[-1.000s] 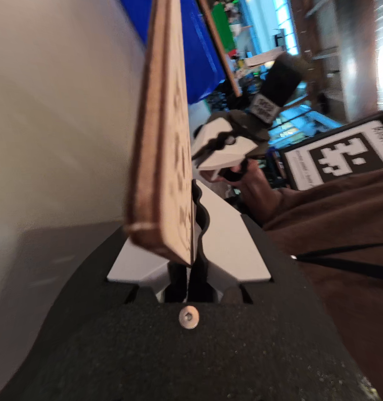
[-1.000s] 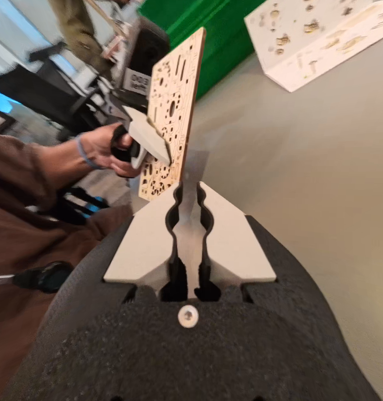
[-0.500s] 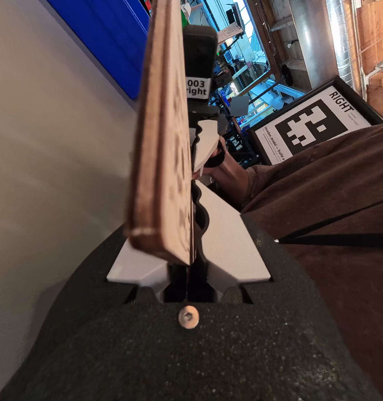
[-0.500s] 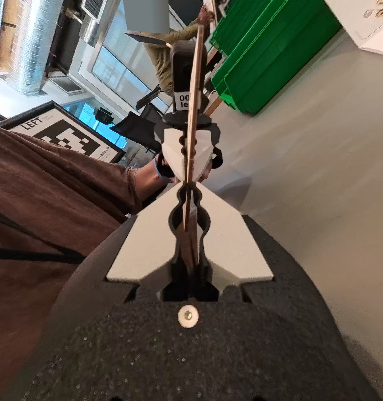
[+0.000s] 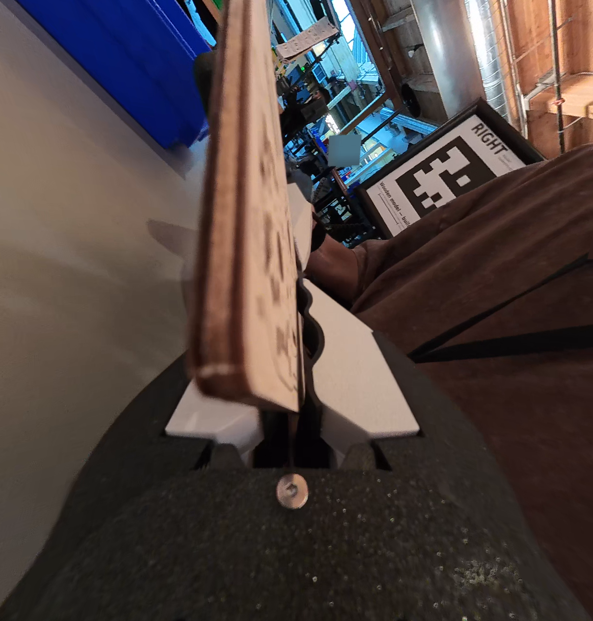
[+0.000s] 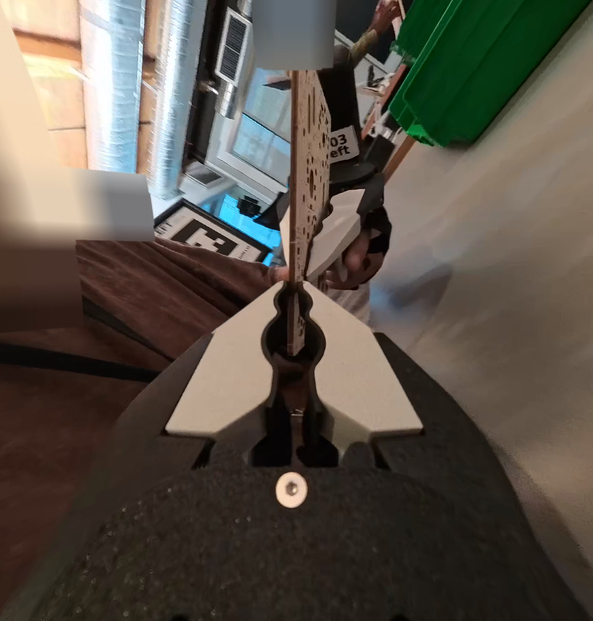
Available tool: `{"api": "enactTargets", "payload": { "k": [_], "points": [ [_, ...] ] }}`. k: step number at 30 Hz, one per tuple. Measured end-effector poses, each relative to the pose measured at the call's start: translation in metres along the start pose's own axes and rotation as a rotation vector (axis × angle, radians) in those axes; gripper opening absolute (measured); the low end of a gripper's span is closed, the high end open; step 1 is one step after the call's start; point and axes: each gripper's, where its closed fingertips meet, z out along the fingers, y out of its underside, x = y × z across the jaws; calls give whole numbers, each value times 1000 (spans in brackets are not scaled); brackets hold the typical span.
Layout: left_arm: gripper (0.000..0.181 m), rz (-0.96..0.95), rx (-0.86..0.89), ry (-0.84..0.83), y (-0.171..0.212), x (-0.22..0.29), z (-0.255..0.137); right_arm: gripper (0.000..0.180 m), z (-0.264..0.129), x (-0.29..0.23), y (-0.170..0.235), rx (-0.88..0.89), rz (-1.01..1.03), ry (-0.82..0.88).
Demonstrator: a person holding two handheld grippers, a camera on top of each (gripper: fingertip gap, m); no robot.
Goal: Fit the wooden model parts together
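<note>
Wood: thin laser-cut wooden sheet (image 5: 251,215) full of little cutouts, held edge-on up off the tabletop, pinched from both ends.
Left gripper (image 5: 300,295): fingers closed tight on the near end of the sheet.
Right gripper (image 6: 293,285): fingers narrow, tips clamped on the sheet's other edge, so both hold the same piece.
Tabletop (image 5: 69,252): plain pale grey-beige, matte, soft shadows across it.
Bins: blue bin (image 5: 127,67) at the far edge in the left wrist view, stacked green bins (image 6: 483,70) in the right wrist view.
Room: workshop-looking, silver duct (image 6: 127,84), wood panelling, windows with bluish light, framed black-and-white marker sign (image 5: 446,174) behind a brown sleeve (image 5: 490,262).
</note>
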Motion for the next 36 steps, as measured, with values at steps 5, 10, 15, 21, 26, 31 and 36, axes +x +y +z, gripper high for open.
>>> {"api": "enactTargets", "payload": {
  "k": [5,10,15,21,26,31,36],
  "points": [
    [2,-28,20,40,-4,1,3,4,-3,-1,-3,48,103,-81],
    [2,-47,6,-57,-2,-17,1,4,-7,18,-5,-24,-91,182],
    [0,-31,-8,-82,1,-18,-2,10,-7,17,-1,-68,-250,290],
    [0,-15,-3,-88,0,-14,-2,4,-2,17,1,-78,-261,292],
    [2,10,-3,-74,0,-8,-2,3,1,10,2,-43,-178,195],
    [2,18,-4,-7,0,4,0,4,2,-3,4,-9,6,-6],
    [2,1,-1,4,0,4,-1,4,3,0,3,0,40,-16]
  ]
}}
